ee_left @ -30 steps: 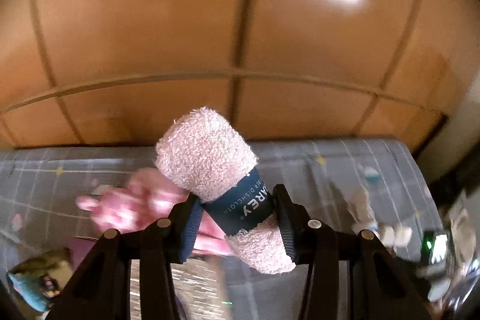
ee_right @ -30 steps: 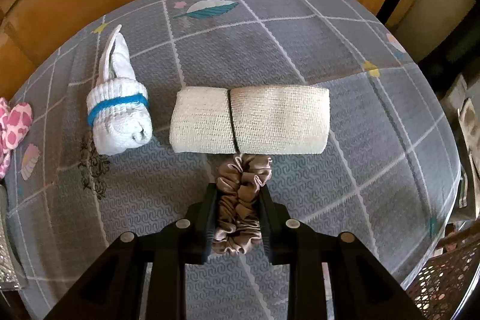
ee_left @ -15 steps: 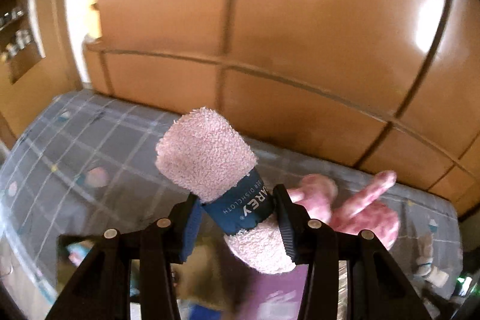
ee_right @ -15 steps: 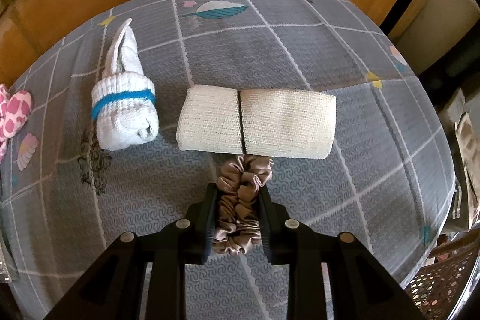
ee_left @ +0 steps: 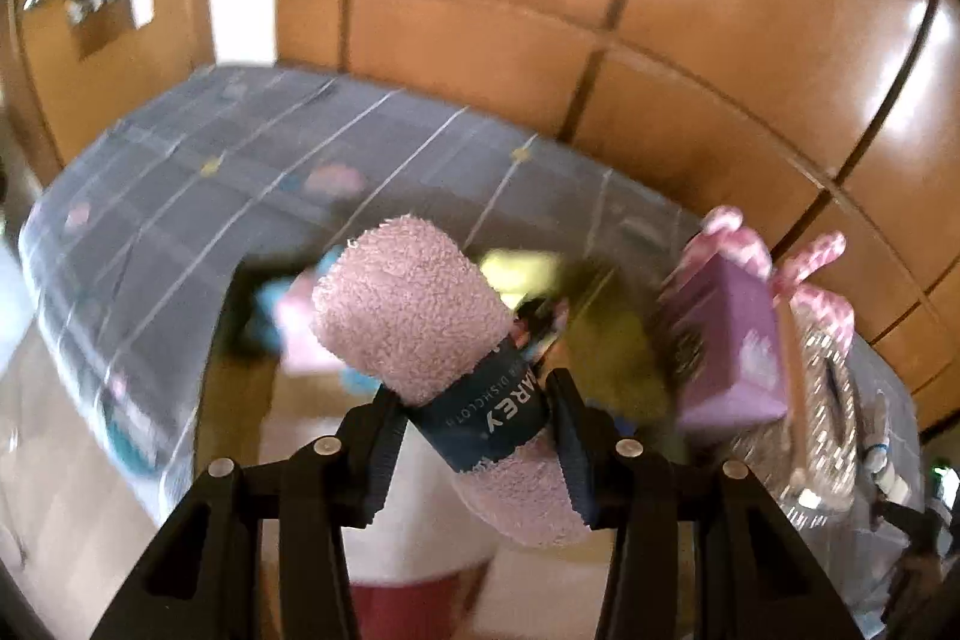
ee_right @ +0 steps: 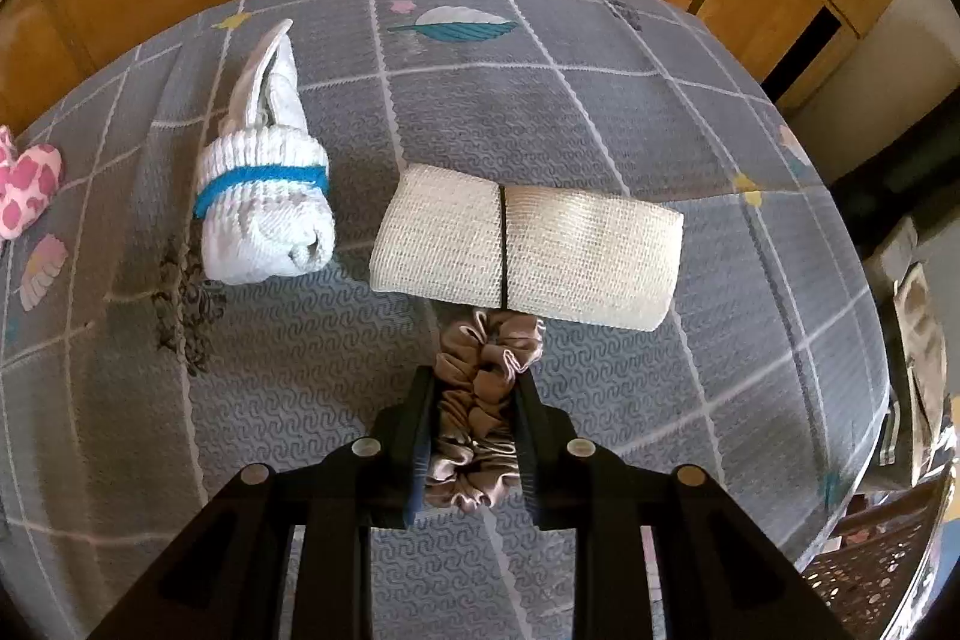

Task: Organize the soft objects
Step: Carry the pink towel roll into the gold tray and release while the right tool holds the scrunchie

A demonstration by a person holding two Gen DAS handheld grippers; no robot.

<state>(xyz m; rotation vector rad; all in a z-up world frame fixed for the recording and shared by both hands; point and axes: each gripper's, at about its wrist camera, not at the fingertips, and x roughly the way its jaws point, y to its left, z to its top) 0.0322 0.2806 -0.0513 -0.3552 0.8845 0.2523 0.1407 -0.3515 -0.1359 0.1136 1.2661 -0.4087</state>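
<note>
Left tool (ee_left: pixel 474 436) was squeezed shut on a rolled pink fluffy dishcloth (ee_left: pixel 414 316) with a dark blue paper band (ee_left: pixel 492 412) around it. Both sides of the tool pressed on the band, near the middle of the roll, and the roll stuck up and forward, up in the air over the grey checked desk (ee_left: pixel 180 196). Below it sat a blurry heap of other things, with a purple box (ee_left: pixel 726 340) and a pink spotted soft toy (ee_left: pixel 810 280) to the right. The blur made the heap hard to name.

Right tool (ee_right: pixel 474 436) was squeezed shut on a shiny brown scrunchie (ee_right: pixel 480 400), held low over the desk. The far end of the scrunchie seemed to reach the near edge of a rolled cream cloth (ee_right: pixel 528 250) with a thin black band. A rolled white sock with a blue stripe (ee_right: pixel 264 208) lay just beside that cloth, on its left.

I think the dishcloth would feel light and squashy. It would bend and give, not break. The band looked like the best place to hold, because it keeps the roll tight. A grip on the fluffy end might let the roll come loose. The scrunchie looked smooth and could slip, so a hold across its bunched middle seemed safest.
</note>
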